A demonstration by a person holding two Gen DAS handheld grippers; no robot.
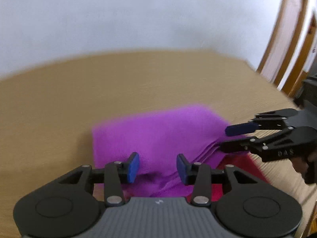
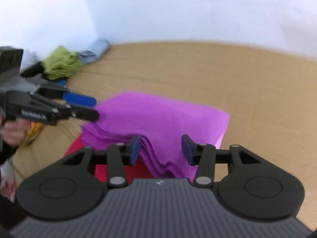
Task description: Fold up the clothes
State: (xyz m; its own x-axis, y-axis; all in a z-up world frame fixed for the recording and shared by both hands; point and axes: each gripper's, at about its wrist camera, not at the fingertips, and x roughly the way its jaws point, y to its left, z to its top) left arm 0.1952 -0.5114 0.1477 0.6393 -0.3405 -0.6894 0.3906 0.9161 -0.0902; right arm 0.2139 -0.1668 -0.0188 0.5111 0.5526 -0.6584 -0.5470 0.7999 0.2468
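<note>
a folded purple fleece cloth [image 1: 158,138] was seen lying on a tan ribbed surface [image 1: 79,109], its near edge resting on a flat red cloth [image 2: 138,170]. the left gripper [image 1: 158,167] was held over the near edge with its blue-padded jaws apart and nothing between them. the right gripper [image 2: 160,149] was likewise held with jaws apart at the stacked edge layers. a crumpled green garment [image 2: 61,63] and a grey-blue garment [image 2: 95,51] were seen near the white wall [image 2: 198,10].
</note>
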